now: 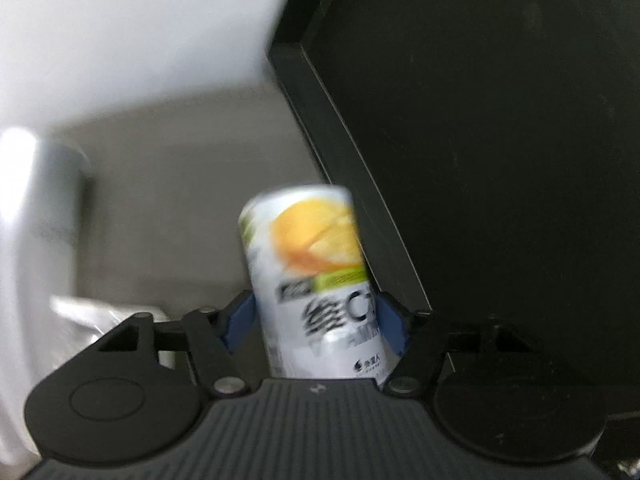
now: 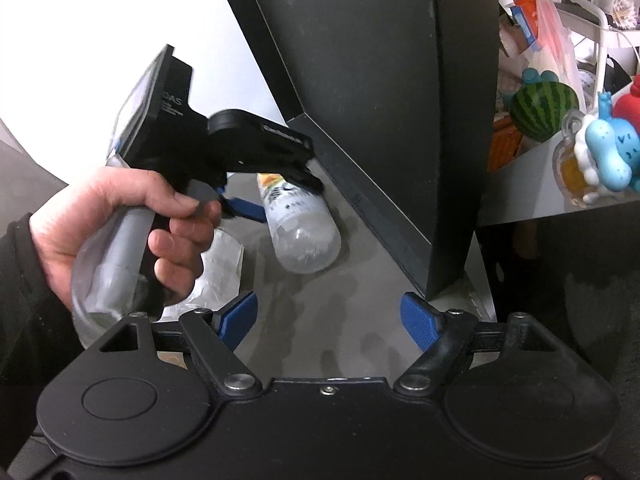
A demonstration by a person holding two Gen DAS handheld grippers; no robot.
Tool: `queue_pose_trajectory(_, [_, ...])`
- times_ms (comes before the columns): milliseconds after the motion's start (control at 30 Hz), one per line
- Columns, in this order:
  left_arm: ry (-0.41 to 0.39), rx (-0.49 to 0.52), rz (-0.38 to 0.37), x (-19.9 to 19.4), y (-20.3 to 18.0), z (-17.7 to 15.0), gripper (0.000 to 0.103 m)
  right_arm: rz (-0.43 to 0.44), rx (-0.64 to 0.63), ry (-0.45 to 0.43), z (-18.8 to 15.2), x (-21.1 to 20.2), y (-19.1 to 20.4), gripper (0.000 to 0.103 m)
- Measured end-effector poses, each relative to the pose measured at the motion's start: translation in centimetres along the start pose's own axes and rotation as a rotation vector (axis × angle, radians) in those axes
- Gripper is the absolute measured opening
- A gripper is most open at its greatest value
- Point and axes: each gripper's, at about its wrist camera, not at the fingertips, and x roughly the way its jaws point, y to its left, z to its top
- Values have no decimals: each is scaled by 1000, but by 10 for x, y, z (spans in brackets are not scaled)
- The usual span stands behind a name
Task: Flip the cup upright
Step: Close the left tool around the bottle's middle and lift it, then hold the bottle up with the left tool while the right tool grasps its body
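Grey tabletop [image 2: 320, 320], orange-labelled cup [image 1: 316, 280], "DAS"

Cup [image 1: 316, 280] between left gripper [image 1: 316, 320] jaws, panel [image 1: 480, 140] just right

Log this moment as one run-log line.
left gripper: shut on cup | cup: tilted off grey table | right gripper: open, empty | black panel: beside cup

A grey table [image 2: 320, 320] is carrying a black monitor [image 2: 360, 60] standing at its back and a crumpled clear plastic bag [image 2: 218, 276] lying near its left side.
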Motion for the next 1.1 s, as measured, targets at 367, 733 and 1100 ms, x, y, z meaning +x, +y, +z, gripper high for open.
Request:
queue_pose_trajectory(367, [-55,23,-57,-37,-6,-22,60,10,27,-25,-3,0,-4,78])
queue_pose_trajectory(733, [-120,100,-88,-90,21,-48,60,134,70,-73,-3,-14,-13,85])
queue_pose_trajectory(1100, [-143,151,-85,-132,35,-107,60,303,174,-60,-1,-12,-18,97])
